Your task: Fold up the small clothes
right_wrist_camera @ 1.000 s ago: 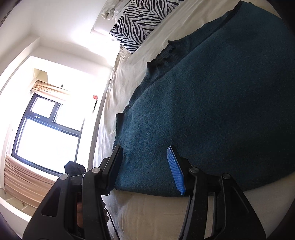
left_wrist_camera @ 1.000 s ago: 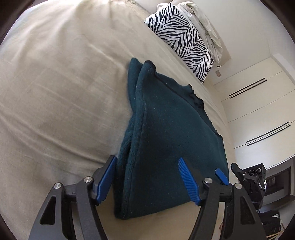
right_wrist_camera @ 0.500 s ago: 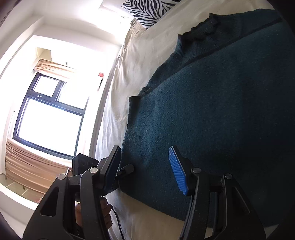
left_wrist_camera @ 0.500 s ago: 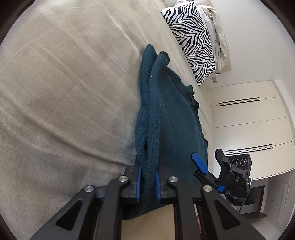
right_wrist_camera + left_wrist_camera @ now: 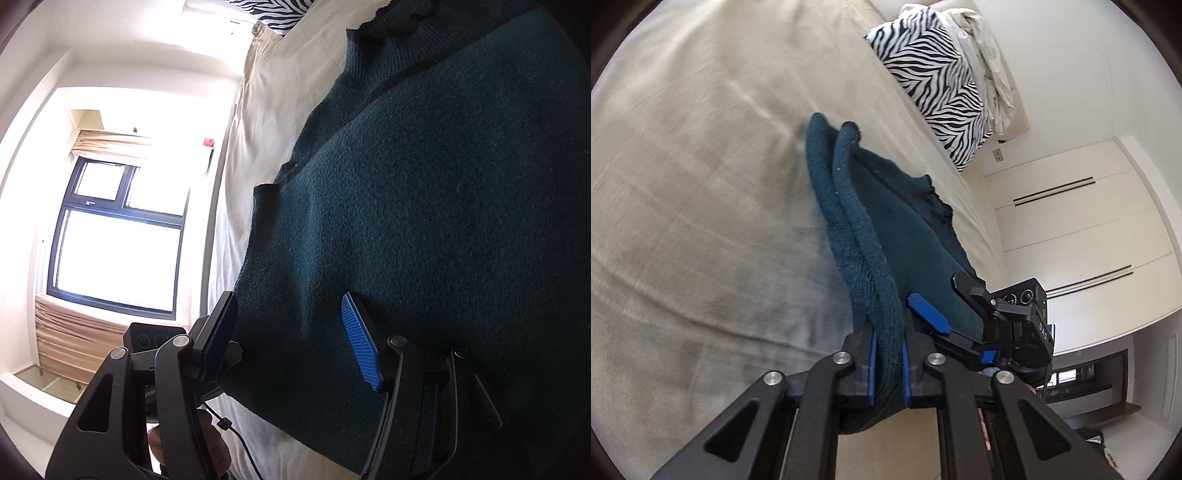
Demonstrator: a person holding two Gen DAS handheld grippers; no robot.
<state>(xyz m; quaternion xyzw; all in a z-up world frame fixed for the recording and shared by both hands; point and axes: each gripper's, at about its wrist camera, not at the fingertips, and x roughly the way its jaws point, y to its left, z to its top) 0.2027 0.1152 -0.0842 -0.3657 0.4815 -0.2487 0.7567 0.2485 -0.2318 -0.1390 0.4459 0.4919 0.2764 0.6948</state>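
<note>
Left gripper (image 5: 886, 363) clamped on folded knit edge, right gripper (image 5: 291, 339) spread wide, low

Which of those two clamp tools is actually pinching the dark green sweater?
The left hand-held gripper: its blue pads are shut on the sweater's folded edge. The right hand-held gripper hangs open over the sweater, its fingers apart.

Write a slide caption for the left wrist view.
Left gripper clamps the folded edge of a dark teal sweater on a beige bed.

The sweater (image 5: 908, 236) lies on the bed (image 5: 701, 184), ahead of the left gripper (image 5: 886, 365). A pillow (image 5: 938, 81) sits beyond it. The right gripper (image 5: 945, 310) is to its right.
</note>
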